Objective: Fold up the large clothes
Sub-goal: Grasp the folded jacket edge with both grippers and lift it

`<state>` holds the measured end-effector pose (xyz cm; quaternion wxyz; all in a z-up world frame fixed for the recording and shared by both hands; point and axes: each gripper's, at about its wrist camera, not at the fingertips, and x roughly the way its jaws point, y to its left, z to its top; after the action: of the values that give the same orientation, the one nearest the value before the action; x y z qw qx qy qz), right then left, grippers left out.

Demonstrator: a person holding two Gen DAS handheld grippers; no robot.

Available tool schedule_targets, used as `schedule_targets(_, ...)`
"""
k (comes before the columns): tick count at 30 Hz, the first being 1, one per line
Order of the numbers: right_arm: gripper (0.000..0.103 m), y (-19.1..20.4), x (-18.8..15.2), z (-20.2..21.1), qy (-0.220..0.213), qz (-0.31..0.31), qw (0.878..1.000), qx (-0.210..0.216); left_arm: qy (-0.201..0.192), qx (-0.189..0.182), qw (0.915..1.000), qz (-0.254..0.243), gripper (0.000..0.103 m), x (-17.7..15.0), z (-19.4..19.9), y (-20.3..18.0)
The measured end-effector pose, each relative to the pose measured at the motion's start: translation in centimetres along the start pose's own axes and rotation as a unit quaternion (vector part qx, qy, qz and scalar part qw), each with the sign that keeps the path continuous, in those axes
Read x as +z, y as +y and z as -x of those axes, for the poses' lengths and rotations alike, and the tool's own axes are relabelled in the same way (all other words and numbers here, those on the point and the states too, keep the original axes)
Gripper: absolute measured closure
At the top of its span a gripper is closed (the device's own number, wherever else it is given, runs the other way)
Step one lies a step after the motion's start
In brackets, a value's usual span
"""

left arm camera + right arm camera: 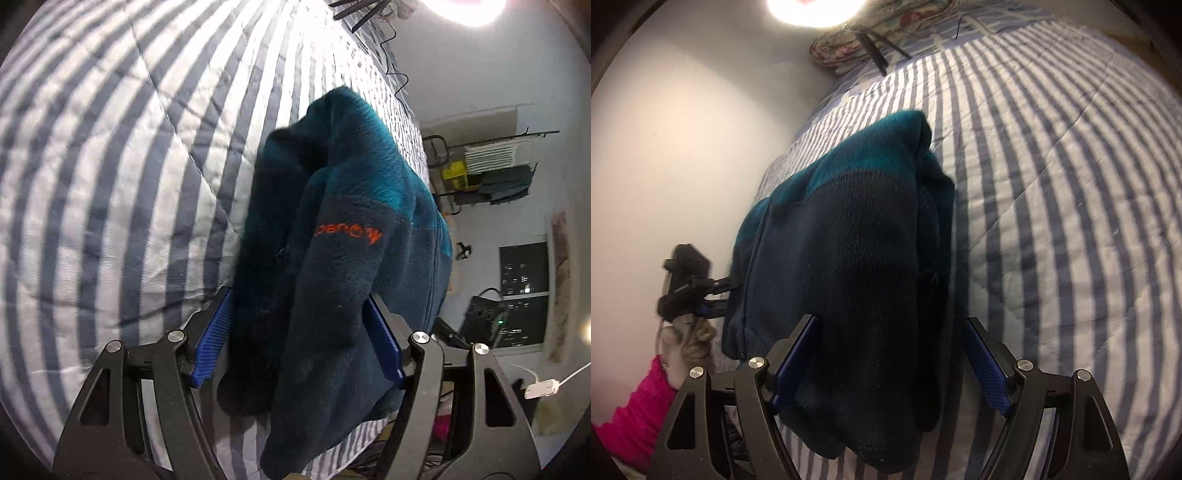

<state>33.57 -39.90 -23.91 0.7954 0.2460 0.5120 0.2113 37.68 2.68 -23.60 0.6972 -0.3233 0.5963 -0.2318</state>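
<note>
Fingers, left gripper (299, 332): both blue pads press into a thick bunch of the fleece jacket (343, 221); the jaws stand wide only because the doubled pile between them is bulky.
Fingers, right gripper (892, 350): the left pad is buried in the fleece; the right pad (986, 365) stands just clear of the hanging edge, so from this view I cannot tell whether the fabric is clamped or merely draped between the jaws.
Garment: teal above, navy below, with orange lettering on one panel and a zipper line down one side; it hangs bunched from the grippers, its far end reaching toward the bed.
Location of garment: over the striped quilt (110, 184), near the bed's edge beside the white wall (683, 147); whether its far end rests on the quilt cannot be told.
Reason for two holds: judged, gripping separate parts of one edge lets the heavy fleece be carried level and laid flat rather than dropped in a heap.
Left hand (683, 339): seen in the right wrist view, gripping its tool's handle, pink sleeve (635, 417) at the wrist.
Far end of bed: floral pillow (849, 44) with dark rods lying by it.
Task stage: judged early; the jacket is unspread and no fold is yet visible.
</note>
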Motion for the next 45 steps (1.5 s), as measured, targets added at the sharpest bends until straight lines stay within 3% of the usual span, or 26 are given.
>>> schedule_targets(3,0.021,-1.3,-0.4,-1.1,0.003,-0.026,0.999,0.038,-0.002,-0.008,1.0000,-0.002,0.031,-0.1,-0.4,0.0)
schedule_targets(7,0.027,-1.9,-0.8,-1.8,0.004,-0.042,0.997,0.071,-0.006,0.012,0.9994,-0.031,0.032,-0.7,-1.4,-1.4)
schedule_targets(10,0.040,-1.6,-0.8,-2.0,0.008,-0.044,0.996,0.077,-0.010,0.028,0.9983,-0.050,0.045,-0.9,-1.7,-2.5)
schedule_targets(12,0.054,-0.8,-0.1,-2.1,0.008,-0.031,0.997,0.065,-0.018,0.041,0.9969,-0.065,0.056,-1.1,-1.7,-3.4)
schedule_targets(18,0.067,3.1,0.8,-1.6,-0.003,0.026,1.000,-0.011,-0.046,0.091,0.9867,-0.127,0.067,-2.0,-1.4,-7.0)
schedule_targets(26,0.071,6.9,2.0,1.0,-0.032,0.096,0.992,-0.077,-0.064,0.086,0.9813,-0.160,0.072,-2.2,-0.3,-10.6)
schedule_targets(38,0.072,5.2,4.7,6.5,-0.079,0.133,0.979,-0.135,-0.060,0.066,0.9715,-0.220,0.074,0.4,-3.4,-17.0)
schedule_targets(45,0.073,3.0,10.1,9.1,-0.111,0.163,0.963,-0.183,-0.075,0.054,0.9609,-0.261,0.075,4.4,-7.6,-22.0)
